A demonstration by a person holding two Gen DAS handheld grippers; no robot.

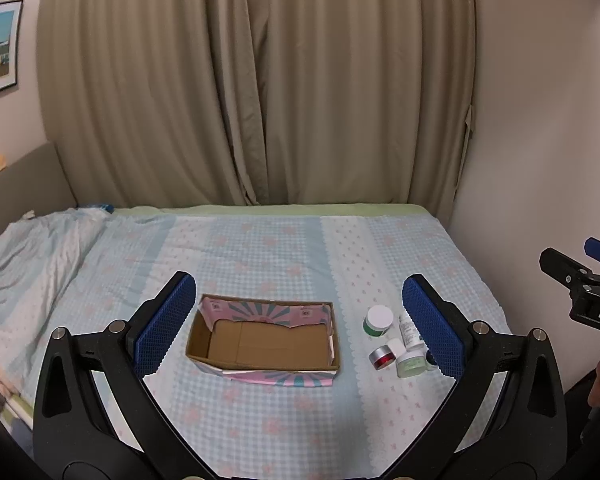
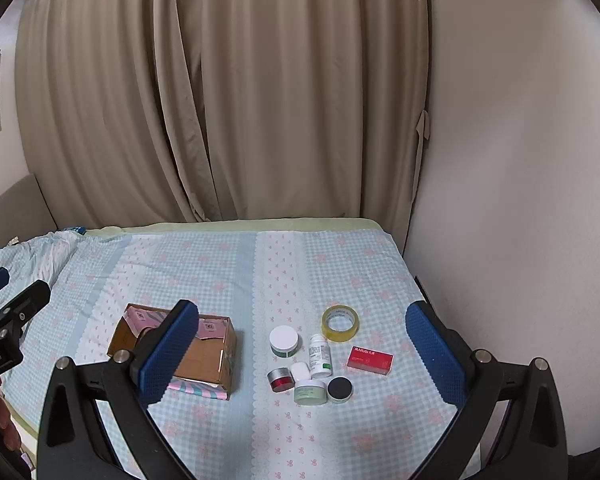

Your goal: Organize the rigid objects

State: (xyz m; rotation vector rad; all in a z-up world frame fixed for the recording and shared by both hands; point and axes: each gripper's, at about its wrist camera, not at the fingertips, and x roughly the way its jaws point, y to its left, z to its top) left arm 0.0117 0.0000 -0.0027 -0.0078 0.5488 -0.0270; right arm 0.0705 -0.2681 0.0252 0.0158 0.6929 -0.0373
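An open empty cardboard box [image 1: 264,342] sits on the bed; it also shows in the right wrist view [image 2: 204,354]. To its right lies a cluster: a white-lidded green jar [image 2: 284,340], a white bottle [image 2: 320,354], a red jar [image 2: 281,379], a pale green jar [image 2: 309,391], a black-lidded jar [image 2: 340,389], a tape roll [image 2: 340,323] and a red box [image 2: 370,359]. My left gripper [image 1: 298,326] is open above the box. My right gripper [image 2: 302,356] is open above the cluster. Both are empty.
The bed carries a blue checked sheet [image 2: 228,272] with a crumpled blanket [image 1: 36,248] at the left. Curtains [image 1: 260,80] hang behind and a wall [image 2: 520,200] bounds the bed's right edge.
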